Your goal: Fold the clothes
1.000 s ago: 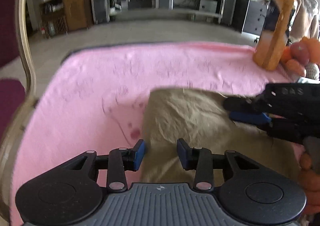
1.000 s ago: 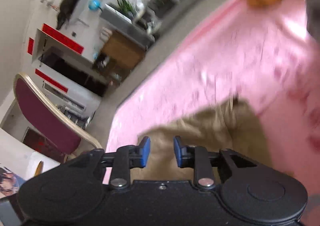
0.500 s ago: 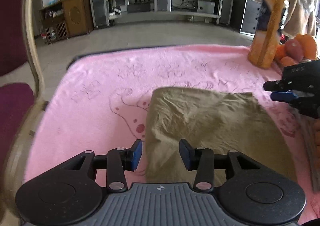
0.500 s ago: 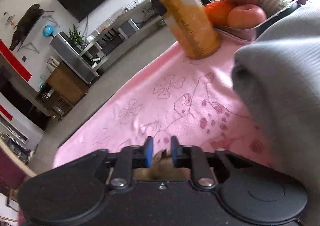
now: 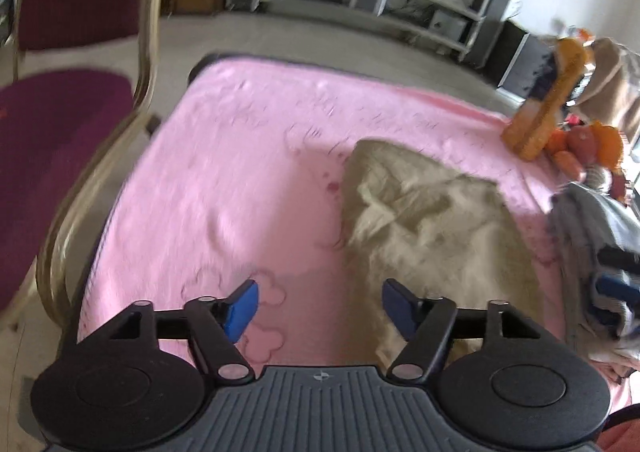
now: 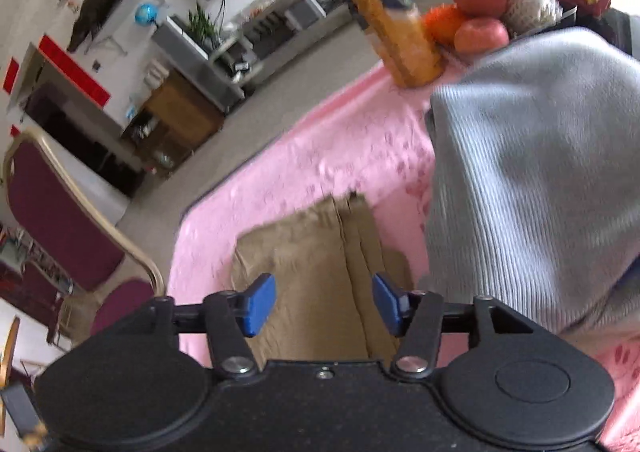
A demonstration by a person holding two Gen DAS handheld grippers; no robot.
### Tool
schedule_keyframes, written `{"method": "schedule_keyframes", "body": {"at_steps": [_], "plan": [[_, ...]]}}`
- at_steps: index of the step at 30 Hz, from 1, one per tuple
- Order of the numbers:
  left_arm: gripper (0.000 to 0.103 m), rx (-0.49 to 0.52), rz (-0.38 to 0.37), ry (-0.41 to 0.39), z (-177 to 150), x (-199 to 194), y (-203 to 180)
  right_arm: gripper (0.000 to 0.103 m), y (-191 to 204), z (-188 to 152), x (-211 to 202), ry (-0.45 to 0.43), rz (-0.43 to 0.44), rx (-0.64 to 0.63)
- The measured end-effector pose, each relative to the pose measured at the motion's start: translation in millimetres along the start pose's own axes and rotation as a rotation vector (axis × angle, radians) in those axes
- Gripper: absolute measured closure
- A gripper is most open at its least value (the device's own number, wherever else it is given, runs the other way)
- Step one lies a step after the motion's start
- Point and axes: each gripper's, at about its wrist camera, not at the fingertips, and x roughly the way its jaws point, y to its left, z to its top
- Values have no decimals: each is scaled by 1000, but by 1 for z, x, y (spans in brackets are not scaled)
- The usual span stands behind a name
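The left hand-held gripper (image 5: 316,306) hovers with its jaws spread wide and nothing between them, above the pink cloth (image 5: 224,188) that covers the desk. Just ahead and to its right lies the khaki garment (image 5: 432,228), gathered into a compact, creased rectangle with layered edges; by its shape it looks folded already, though whether another fold is meant cannot be told. The right hand-held gripper (image 6: 324,304) is likewise released and empty, poised over the near part of the same khaki garment (image 6: 312,276). Right of it rises a grey ribbed garment (image 6: 532,180), bulky and rounded; whether it is a finished fold set aside or a piece waiting its turn cannot be judged. At the far right a fruit tray (image 6: 532,30) holds oranges, apples, a netted fruit and a dragon fruit, with an orange bottle (image 6: 384,12) standing just beside it.
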Motion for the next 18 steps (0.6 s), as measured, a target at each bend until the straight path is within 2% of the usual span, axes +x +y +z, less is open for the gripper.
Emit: {"method": "schedule_keyframes", "body": {"at_steps": [2,4,6,12,18], "plan": [[34,-16,29,48,-2,14,2,49,-4,-9,0,23,5,-19],[34,-30,29,80,-3,22,4,49,-7,-21,8,45,-33,-21],[32,-45,8,89,-4,26,5,49,-8,-24,17,83,-43,-16],[30,-76,-42,101,-2,32,5,44,-9,-23,22,89,-61,-29],[29,-128,-99,120,-1,35,9,44,-27,-23,32,154,-70,59]]}}
